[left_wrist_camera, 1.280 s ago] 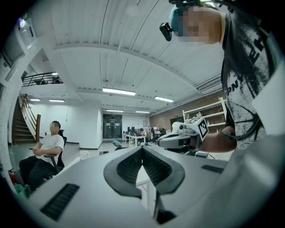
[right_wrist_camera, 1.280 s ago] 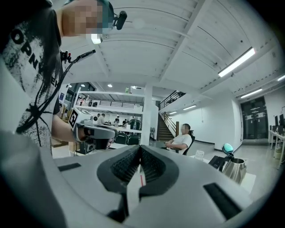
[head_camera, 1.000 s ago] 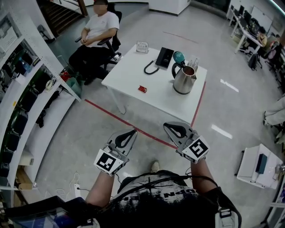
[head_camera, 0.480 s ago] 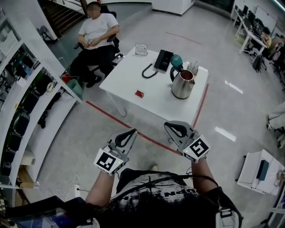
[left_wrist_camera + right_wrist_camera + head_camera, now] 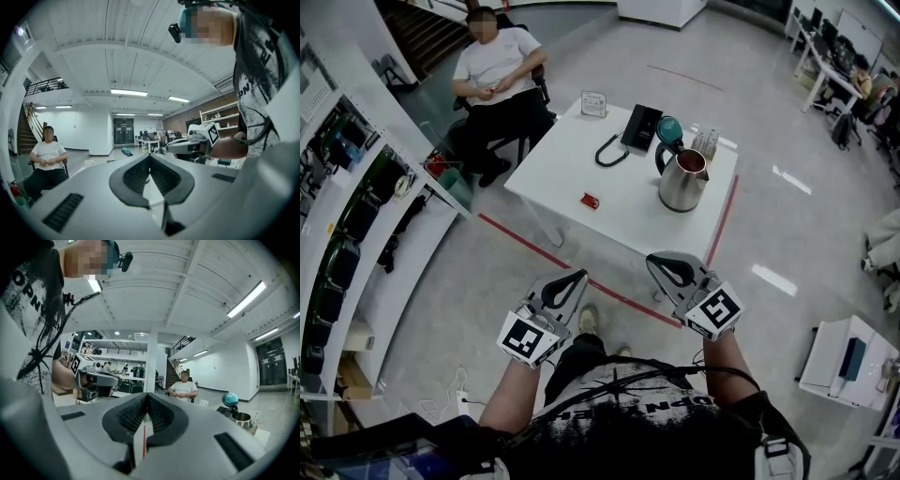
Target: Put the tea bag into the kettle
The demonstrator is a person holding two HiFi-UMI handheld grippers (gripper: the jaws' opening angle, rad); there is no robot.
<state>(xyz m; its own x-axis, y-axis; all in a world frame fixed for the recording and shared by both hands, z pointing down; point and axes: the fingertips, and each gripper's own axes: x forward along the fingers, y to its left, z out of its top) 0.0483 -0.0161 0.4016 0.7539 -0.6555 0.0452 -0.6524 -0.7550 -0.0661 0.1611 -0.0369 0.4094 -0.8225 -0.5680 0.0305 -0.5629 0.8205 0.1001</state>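
Note:
A small red tea bag [image 5: 590,200] lies on the white table [image 5: 572,150], left of the steel kettle [image 5: 682,178]. The kettle's teal lid [image 5: 673,128] stands up, so its mouth is uncovered; it also shows far right in the right gripper view as the kettle [image 5: 241,418]. My left gripper [image 5: 579,276] and right gripper [image 5: 653,265] are held side by side above the floor, well short of the table. Both are shut with nothing between the jaws, as the left gripper [image 5: 149,157] and right gripper [image 5: 146,397] views confirm.
A black kettle base [image 5: 639,127] with its cord, a small sign [image 5: 594,103] and a glass [image 5: 706,142] share the table. A seated person [image 5: 492,84] is behind it. Shelves [image 5: 356,216] line the left, red floor tape [image 5: 534,246] runs before the table, and a cart [image 5: 848,352] stands right.
The table has drifted slightly left and nearer in the head view, and a shoe now shows between the grippers. Both grippers keep their pose and stay shut.

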